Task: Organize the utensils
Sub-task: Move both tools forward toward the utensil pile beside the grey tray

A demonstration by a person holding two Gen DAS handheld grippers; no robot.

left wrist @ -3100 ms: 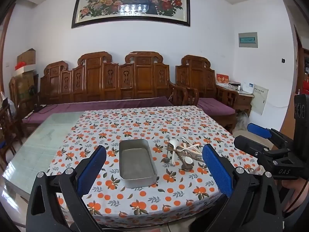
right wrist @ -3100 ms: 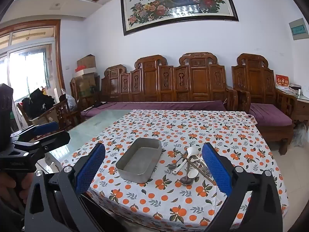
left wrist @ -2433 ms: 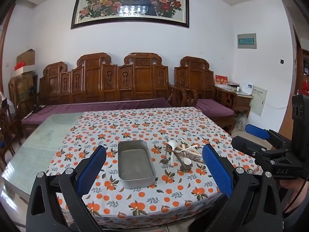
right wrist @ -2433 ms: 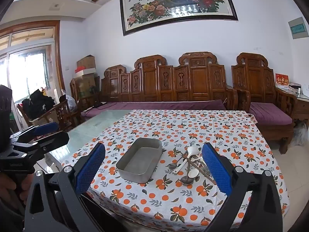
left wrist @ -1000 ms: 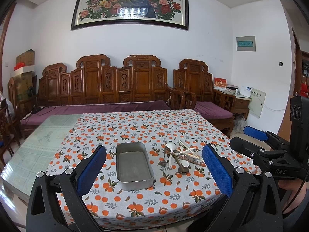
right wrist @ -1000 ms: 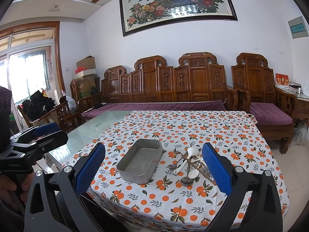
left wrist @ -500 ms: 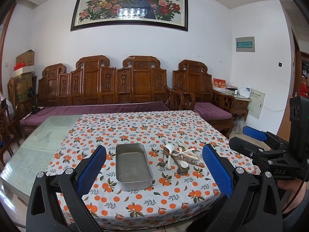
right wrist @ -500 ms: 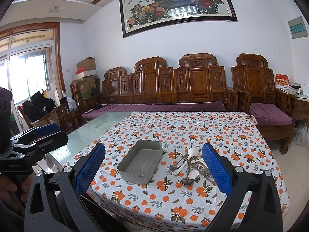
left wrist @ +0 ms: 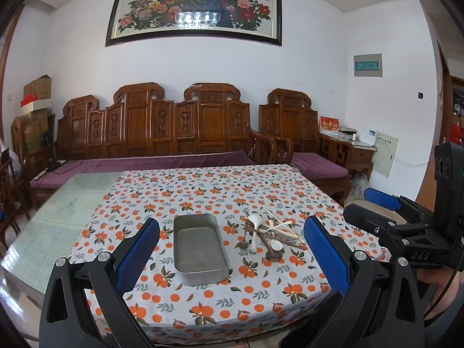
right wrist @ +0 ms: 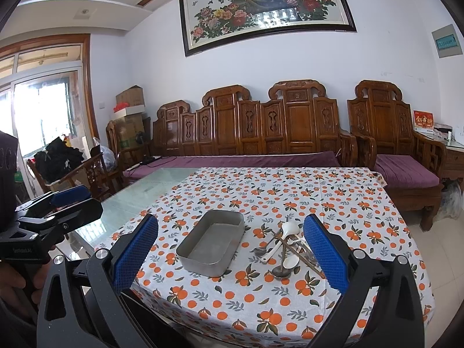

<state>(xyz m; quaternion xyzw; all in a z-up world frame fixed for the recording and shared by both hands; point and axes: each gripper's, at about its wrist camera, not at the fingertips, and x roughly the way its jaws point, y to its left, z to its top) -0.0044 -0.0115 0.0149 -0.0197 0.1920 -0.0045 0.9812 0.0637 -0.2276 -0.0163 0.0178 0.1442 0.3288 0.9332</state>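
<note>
An empty grey metal tray (left wrist: 200,249) (right wrist: 211,243) lies on the orange-patterned tablecloth (left wrist: 203,191). Right of it is a tangled pile of utensils (left wrist: 269,233) (right wrist: 285,246): white spoons, metal spoons and wooden chopsticks. My left gripper (left wrist: 232,258) is open and empty, held back from the table's near edge. My right gripper (right wrist: 232,258) is open and empty, also short of the table. Each gripper shows at the edge of the other's view, the right (left wrist: 406,223) and the left (right wrist: 49,217).
Bare glass tabletop (left wrist: 55,217) lies left of the cloth. A carved wooden sofa (left wrist: 179,133) with purple cushions stands behind the table, with an armchair (right wrist: 400,150) at the right. Wooden chairs and boxes (right wrist: 87,171) stand at the left.
Both grippers have drawn back and risen slightly, so the table looks a little farther off. Tray and utensils have not moved. Both grippers stay open.
</note>
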